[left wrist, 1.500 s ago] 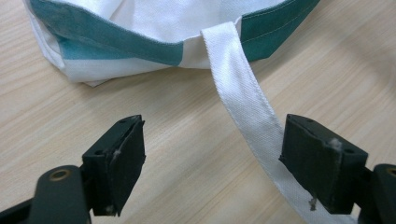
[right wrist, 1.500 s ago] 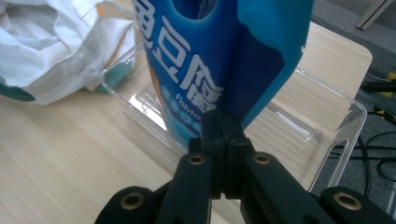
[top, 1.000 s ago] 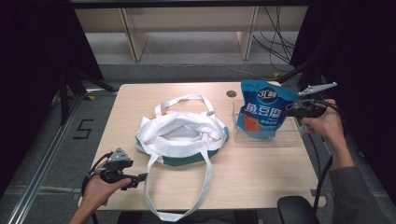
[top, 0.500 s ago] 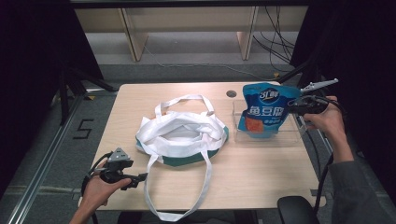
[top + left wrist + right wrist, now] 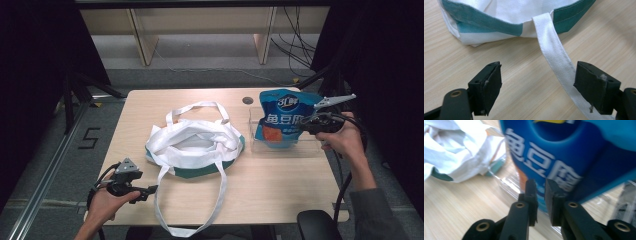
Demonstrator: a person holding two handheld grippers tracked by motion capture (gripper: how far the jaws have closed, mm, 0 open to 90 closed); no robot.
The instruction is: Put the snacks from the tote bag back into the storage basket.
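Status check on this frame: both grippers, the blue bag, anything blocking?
Left gripper open, straddling the tote strap. Right gripper shut on blue snack bag, bag in the clear bin. Tote bag beside bin; nothing blocking.

A white tote bag (image 5: 192, 142) with a green base is laid open at the centre of the wooden table (image 5: 280, 190). A blue snack pouch (image 5: 282, 117) is held by the right gripper (image 5: 306, 125) over a clear tray (image 5: 285, 148). The left gripper (image 5: 149, 190) is positioned near the bag's long strap (image 5: 217, 200).

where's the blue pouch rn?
High view: the blue pouch is at the table's right side, in the clear tray, right of the tote bag, pinched by the right claw.
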